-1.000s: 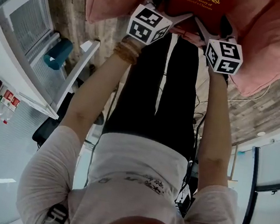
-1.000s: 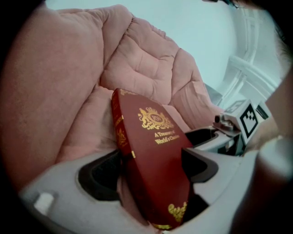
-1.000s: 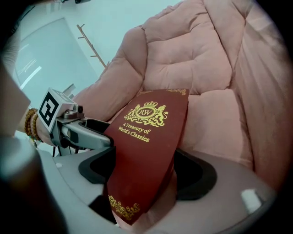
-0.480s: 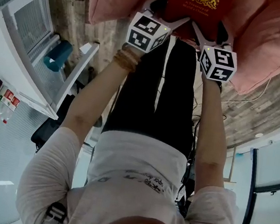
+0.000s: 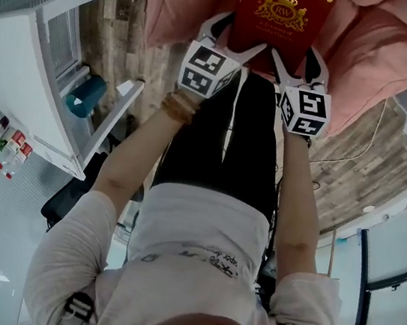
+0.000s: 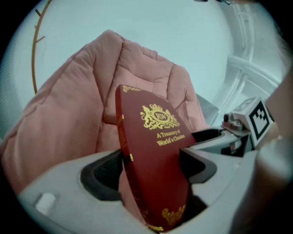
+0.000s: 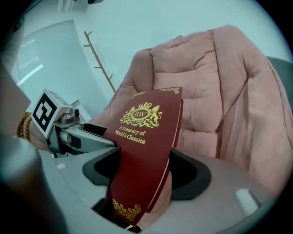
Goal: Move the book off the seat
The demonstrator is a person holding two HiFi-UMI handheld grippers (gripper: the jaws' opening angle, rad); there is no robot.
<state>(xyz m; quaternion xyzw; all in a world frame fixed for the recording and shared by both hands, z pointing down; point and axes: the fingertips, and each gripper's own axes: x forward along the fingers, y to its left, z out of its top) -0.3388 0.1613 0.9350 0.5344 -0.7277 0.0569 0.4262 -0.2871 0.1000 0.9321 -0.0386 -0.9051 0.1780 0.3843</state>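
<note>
Book (image 5: 276, 14) is leaning cover-up on the pink seat (image 5: 378, 55), with its near end reaching in between the jaws of both grippers. The left gripper (image 6: 153, 170) is standing wide around the spine-side corner. Its pads are sitting just beside the covers without visibly pressing, and a strip of cushion is showing between one pad and the spine. The right gripper (image 7: 147, 173) is closing on the other near corner, with the book between its jaws and a gap showing on the page side.

The person seems to be taking hold ahead of the lift. The book is lying skewed across each pair of jaws, so a hasty squeeze is likely risking a twist; turning each gripper square to the covers is looking wise. A corner hold on a glossy hard cover is probably inviting a slip, so sliding the book deeper toward the jaw roots is looking safer. The cushion beyond the jaws is offering no firm backing. Closing both sides evenly, then lifting with the grippers level with each other, is looking like the way to avoid wringing the book.
</note>
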